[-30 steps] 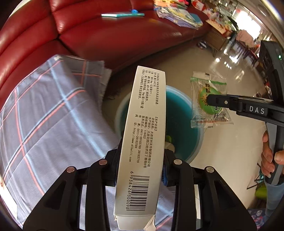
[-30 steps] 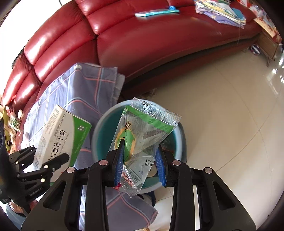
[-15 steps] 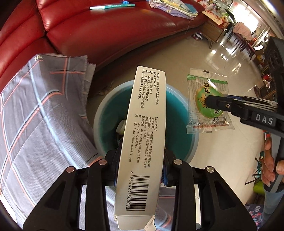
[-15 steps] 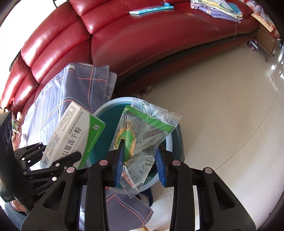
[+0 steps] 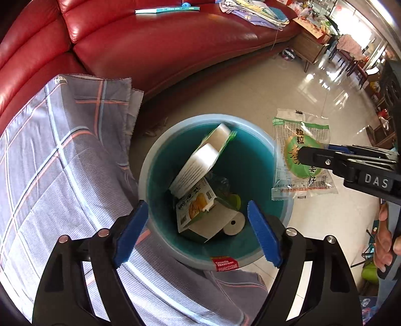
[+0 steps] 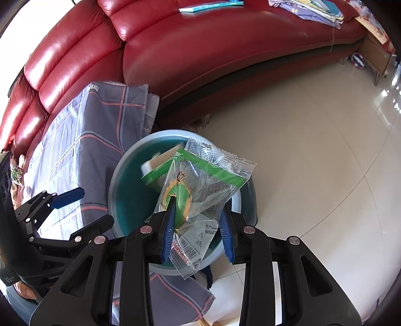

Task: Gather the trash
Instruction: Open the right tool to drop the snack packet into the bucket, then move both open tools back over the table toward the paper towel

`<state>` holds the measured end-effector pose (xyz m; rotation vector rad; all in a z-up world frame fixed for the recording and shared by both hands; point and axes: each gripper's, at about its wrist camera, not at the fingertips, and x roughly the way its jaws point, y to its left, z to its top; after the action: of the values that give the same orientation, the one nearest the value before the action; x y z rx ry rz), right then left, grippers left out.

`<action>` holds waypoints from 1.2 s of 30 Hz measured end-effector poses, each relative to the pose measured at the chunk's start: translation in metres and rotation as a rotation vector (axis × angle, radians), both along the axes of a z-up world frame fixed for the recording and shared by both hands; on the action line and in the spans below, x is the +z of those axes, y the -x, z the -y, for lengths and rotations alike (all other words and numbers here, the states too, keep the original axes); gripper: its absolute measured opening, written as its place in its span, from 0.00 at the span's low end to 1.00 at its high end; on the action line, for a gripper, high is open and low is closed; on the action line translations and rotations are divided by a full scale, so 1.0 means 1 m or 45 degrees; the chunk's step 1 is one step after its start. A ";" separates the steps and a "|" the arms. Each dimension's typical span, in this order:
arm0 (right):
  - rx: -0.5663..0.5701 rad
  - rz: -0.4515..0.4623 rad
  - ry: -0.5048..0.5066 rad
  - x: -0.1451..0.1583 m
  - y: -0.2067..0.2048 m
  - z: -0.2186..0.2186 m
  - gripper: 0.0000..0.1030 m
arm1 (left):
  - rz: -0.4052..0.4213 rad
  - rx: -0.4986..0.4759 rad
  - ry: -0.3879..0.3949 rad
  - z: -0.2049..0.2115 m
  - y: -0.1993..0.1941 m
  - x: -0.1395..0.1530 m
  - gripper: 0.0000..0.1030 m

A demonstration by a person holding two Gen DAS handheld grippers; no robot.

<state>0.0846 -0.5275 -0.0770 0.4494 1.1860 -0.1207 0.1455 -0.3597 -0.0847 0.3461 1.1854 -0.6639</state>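
A blue-green trash bin (image 5: 278,160) stands on the floor beside a plaid-covered seat. My left gripper (image 5: 198,233) is open and empty just above the bin's near rim. The white and green carton (image 5: 200,158) is blurred, inside the bin among other trash such as a small printed box (image 5: 194,204). My right gripper (image 6: 198,225) is shut on a clear and green snack wrapper (image 6: 200,185), held over the bin's right rim (image 6: 117,175). The wrapper also shows in the left wrist view (image 5: 300,153).
A red leather sofa (image 5: 163,47) curves behind the bin, with a book (image 5: 168,9) and a pile of papers (image 5: 253,11) on it. A grey plaid cloth (image 5: 55,155) lies to the left. Tiled floor (image 6: 313,163) spreads to the right.
My left gripper has opened and let go of the carton, which has dropped into the bin. The right gripper still holds the wrapper over the bin.
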 end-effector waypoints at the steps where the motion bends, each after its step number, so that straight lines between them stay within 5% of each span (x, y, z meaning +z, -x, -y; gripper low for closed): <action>1: 0.001 -0.003 0.000 -0.001 0.000 0.000 0.32 | 0.006 0.002 -0.004 -0.002 0.000 0.000 0.79; 6: 0.022 -0.033 0.005 -0.007 -0.005 -0.008 0.33 | 0.038 -0.001 -0.015 -0.010 0.007 0.004 0.89; 14: 0.067 -0.080 0.023 -0.014 -0.007 -0.020 0.36 | 0.038 0.016 0.018 -0.030 0.014 0.006 0.90; 25: 0.060 -0.111 -0.024 -0.018 -0.009 -0.031 0.84 | 0.047 0.048 0.044 -0.047 0.015 0.011 0.90; 29: 0.052 -0.104 -0.027 -0.011 -0.010 -0.035 0.93 | 0.042 0.062 0.057 -0.053 0.016 0.014 0.90; 36: 0.073 -0.120 0.018 0.002 -0.009 -0.049 0.95 | 0.055 0.083 0.093 -0.065 0.020 0.024 0.90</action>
<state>0.0940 -0.4785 -0.0754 0.4005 1.2885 -0.1019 0.1252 -0.2942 -0.0607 0.2582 1.1239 -0.6381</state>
